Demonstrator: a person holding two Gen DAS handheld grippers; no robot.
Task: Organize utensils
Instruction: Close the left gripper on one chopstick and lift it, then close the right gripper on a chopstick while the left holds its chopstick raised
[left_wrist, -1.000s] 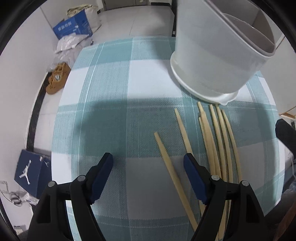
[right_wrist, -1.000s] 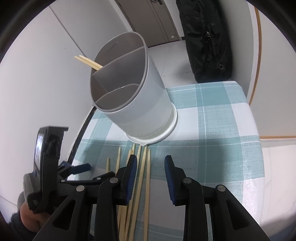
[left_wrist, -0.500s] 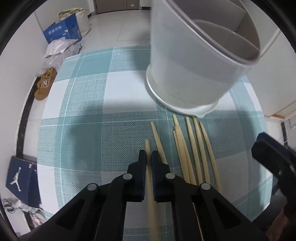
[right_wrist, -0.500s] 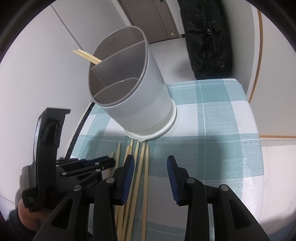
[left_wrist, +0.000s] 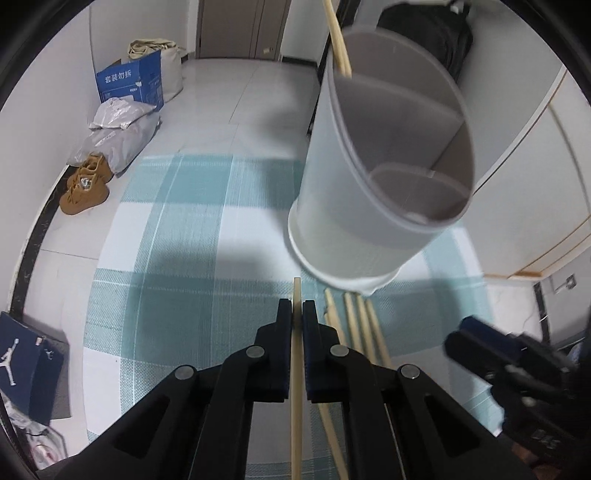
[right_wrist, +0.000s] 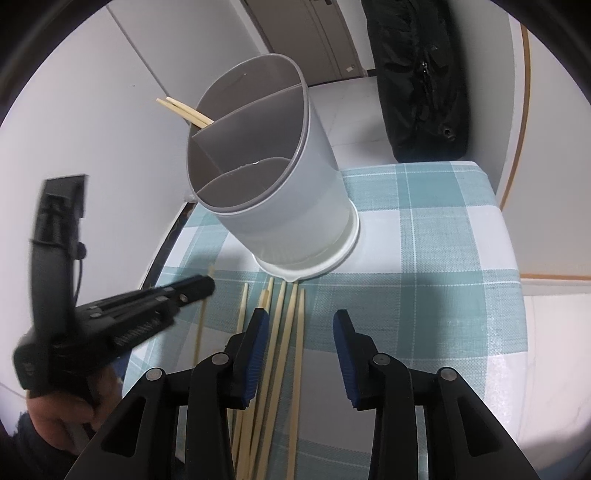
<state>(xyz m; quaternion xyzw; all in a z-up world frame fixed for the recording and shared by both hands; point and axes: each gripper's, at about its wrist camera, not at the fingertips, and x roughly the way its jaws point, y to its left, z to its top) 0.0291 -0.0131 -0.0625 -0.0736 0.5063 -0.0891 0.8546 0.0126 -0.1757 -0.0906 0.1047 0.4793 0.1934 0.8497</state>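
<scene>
The blue cardboard box (left_wrist: 131, 83) on the far-left floor bears white Chinese characters "套装勿拆". The dark blue shoebox (left_wrist: 26, 363) at near left bears a white Jumpman logo.

White tiled floor (left_wrist: 236, 99), white walls (right_wrist: 110, 110), closed door (left_wrist: 236, 29).

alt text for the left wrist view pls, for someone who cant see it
The left gripper is shut on a single chopstick, pinched between its black fingers above a teal-and-white checked tablecloth. Ahead to the right stands a grey divided utensil holder with two chopsticks in its far compartment; more loose chopsticks lie near its base.
</scene>
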